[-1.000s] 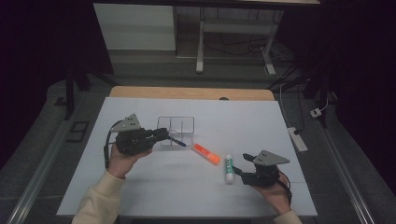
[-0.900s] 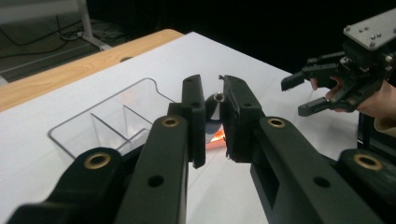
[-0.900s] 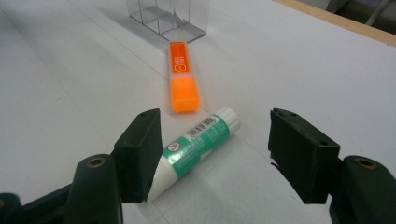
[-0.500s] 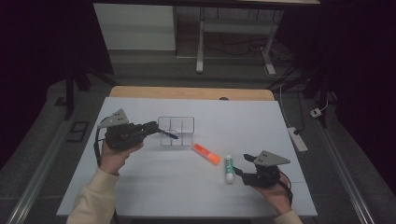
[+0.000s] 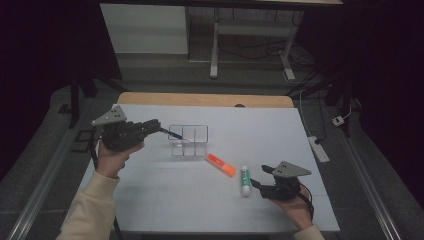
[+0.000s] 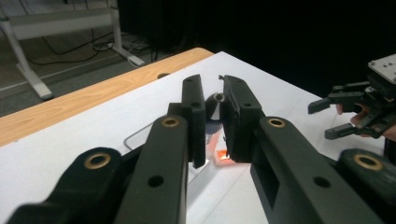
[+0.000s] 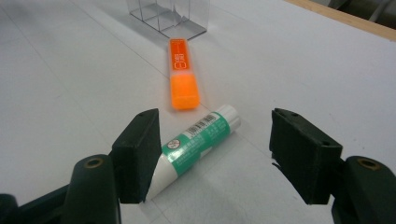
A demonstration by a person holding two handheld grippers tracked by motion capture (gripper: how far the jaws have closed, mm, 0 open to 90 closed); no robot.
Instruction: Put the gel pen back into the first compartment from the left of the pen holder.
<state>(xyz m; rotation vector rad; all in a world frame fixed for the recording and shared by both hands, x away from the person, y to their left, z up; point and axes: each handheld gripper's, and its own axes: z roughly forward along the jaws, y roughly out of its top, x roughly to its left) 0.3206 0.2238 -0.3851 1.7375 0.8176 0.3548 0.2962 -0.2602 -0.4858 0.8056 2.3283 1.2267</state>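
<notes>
We've got the left gripper (image 5: 159,129) clamped on a dark blue pen (image 5: 172,134) over the clear plastic organizer (image 5: 189,141); next we'd drop it in. Right gripper (image 7: 215,154) is wide open, empty, at the green-and-white glue stick (image 7: 198,137).

Counter layout: organizer centre-far, two loose items nearer right, a gripper at each side.

Compartment organizer (image 5: 188,140) stands on the counter (image 5: 150,195) toward its far middle. Left gripper (image 5: 159,128) is raised just left of it, a pen (image 5: 175,135) between its jaws reaching over the organizer's left end. Highlighter (image 5: 220,164) lies near-right of the organizer; glue stick (image 5: 244,181) just right of and nearer than that. Right gripper (image 5: 257,185) sits low, right of the glue stick, jaws apart either side of its near end.
</notes>
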